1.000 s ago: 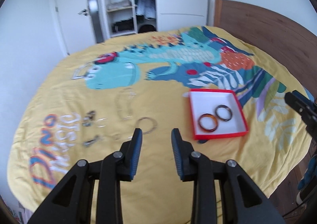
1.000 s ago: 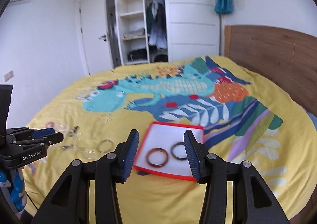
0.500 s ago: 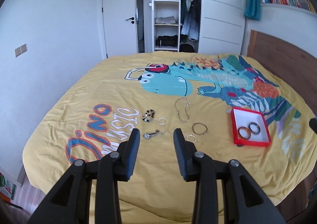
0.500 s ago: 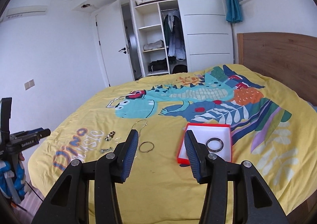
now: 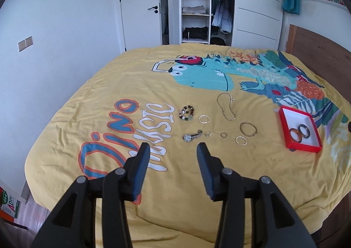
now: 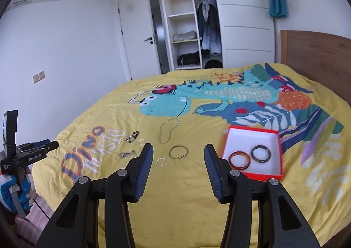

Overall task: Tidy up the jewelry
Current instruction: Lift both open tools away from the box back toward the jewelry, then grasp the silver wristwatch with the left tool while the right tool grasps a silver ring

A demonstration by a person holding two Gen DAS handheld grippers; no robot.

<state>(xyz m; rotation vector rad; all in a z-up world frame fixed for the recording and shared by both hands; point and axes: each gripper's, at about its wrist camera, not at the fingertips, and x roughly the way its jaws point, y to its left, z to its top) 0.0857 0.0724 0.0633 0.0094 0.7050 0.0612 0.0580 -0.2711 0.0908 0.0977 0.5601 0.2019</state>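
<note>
- Left gripper (image 5: 172, 153): jaws spread wide, nothing between them, held above the near edge of the yellow bedspread (image 5: 136, 85), over the printed lettering.
- Right gripper (image 6: 178, 153): jaws likewise wide apart and empty, held above the near edge of the bed, just left of the red box (image 6: 254, 132).
- Red box: near the right edge of the bedspread, white inside, holding an amber bangle (image 6: 239, 160) and a dark bangle (image 6: 261, 154), touching side by side.
- Loose on the spread, left of the box and toward the middle: gold bracelet (image 5: 248, 129), small gold hoop (image 5: 240, 140), thin chain necklace (image 5: 226, 106) farther back.
- Further left: two tiny rings (image 5: 215, 134), a pale hoop (image 5: 204, 119), a beaded bracelet (image 5: 186, 113), a wristwatch (image 5: 192, 137) nearest the lettering.
- All loose pieces apart from one another, none touching the box.
- Behind the far edge of the bed: open wardrobe (image 5: 205, 4) with shelves and hanging coats, white door (image 5: 140, 6) at its left.
</note>
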